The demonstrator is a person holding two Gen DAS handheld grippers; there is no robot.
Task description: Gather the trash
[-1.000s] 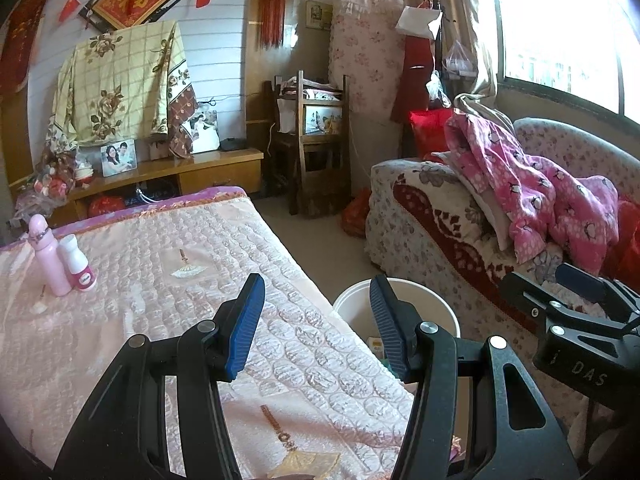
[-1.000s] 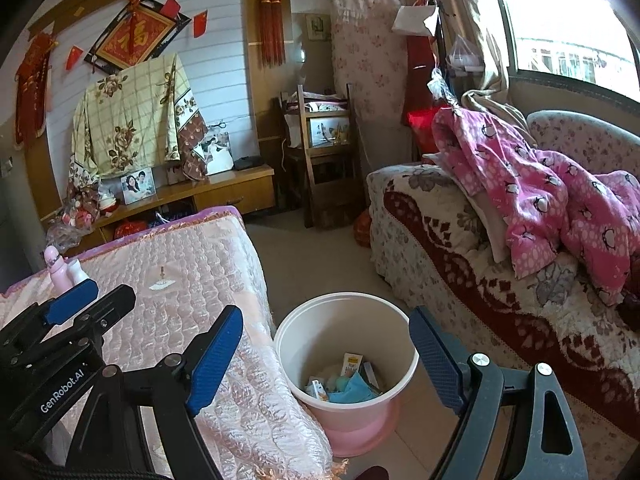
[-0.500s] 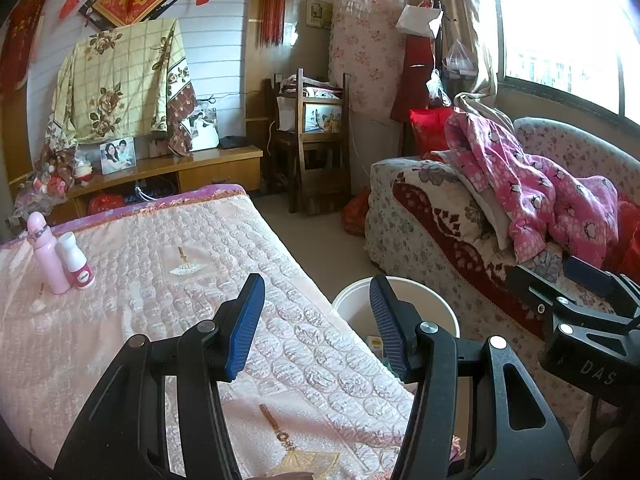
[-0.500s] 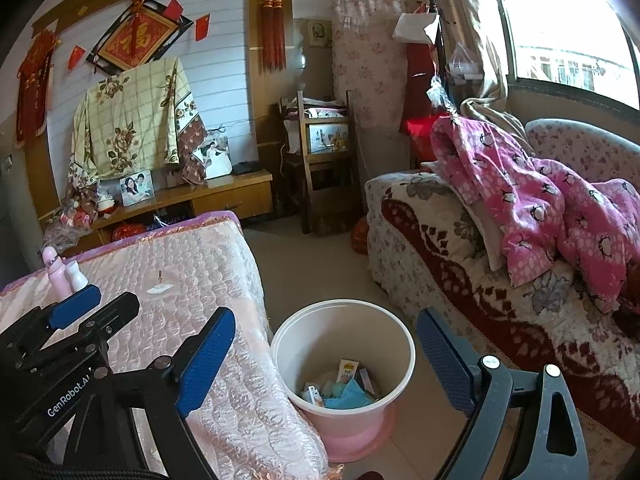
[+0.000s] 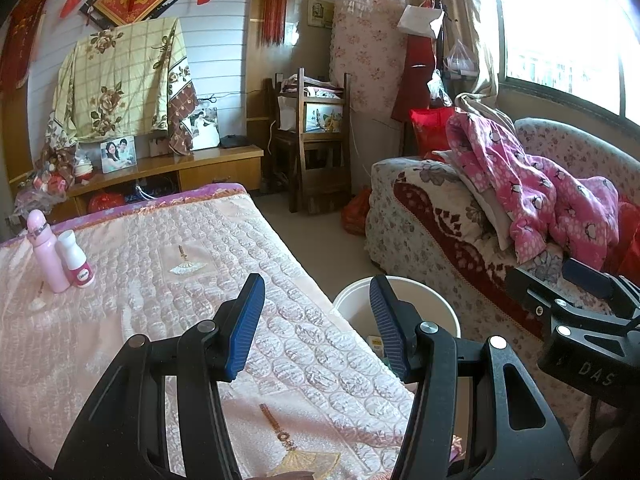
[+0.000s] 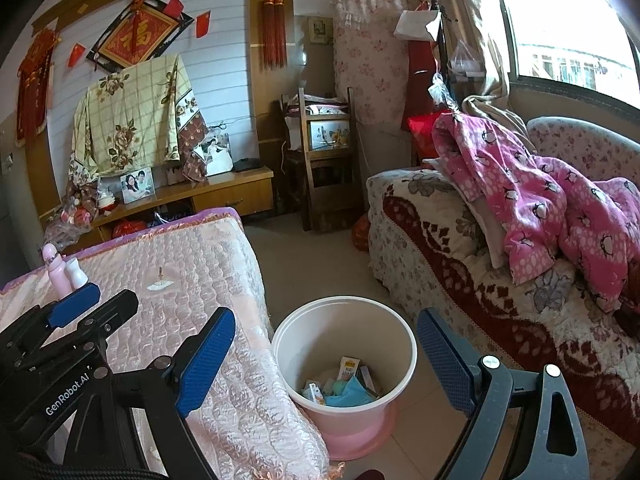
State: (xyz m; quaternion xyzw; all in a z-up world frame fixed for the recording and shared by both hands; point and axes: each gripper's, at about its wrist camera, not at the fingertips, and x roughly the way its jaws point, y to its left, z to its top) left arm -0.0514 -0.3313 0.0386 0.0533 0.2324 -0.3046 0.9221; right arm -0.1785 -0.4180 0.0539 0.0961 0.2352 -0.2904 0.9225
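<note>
Lived-in bedroom here, with a bed (image 5: 132, 320) under a pink quilted cover on the left, a sofa (image 6: 460, 248) in floral and dark red throws on the right, and a strip of tiled floor between them. The left gripper (image 5: 316, 320) hangs over the bed's near edge, its jaws partly apart with nothing between them, just quilt and the bin's rim showing through the gap. The right gripper (image 6: 326, 360) is spread wide and empty too, and from its camera the bin (image 6: 344, 312) sits right in the gap between its blue pads (image 6: 204, 360). That bin is white with a pink base, standing on the floor tight against the bed's side, and the trash (image 6: 344, 384) is already down in it: a few small cartons and wrappers plus a crumpled blue cloth or bag. Further out, two bottles (image 5: 60, 256), one pink and one white with a red label, stand touching each other on the far side of the bed. A pink dotted garment (image 6: 540, 200) is piled on the sofa, and a low wooden cabinet (image 6: 216, 196) with photo frames runs along the back wall.
</note>
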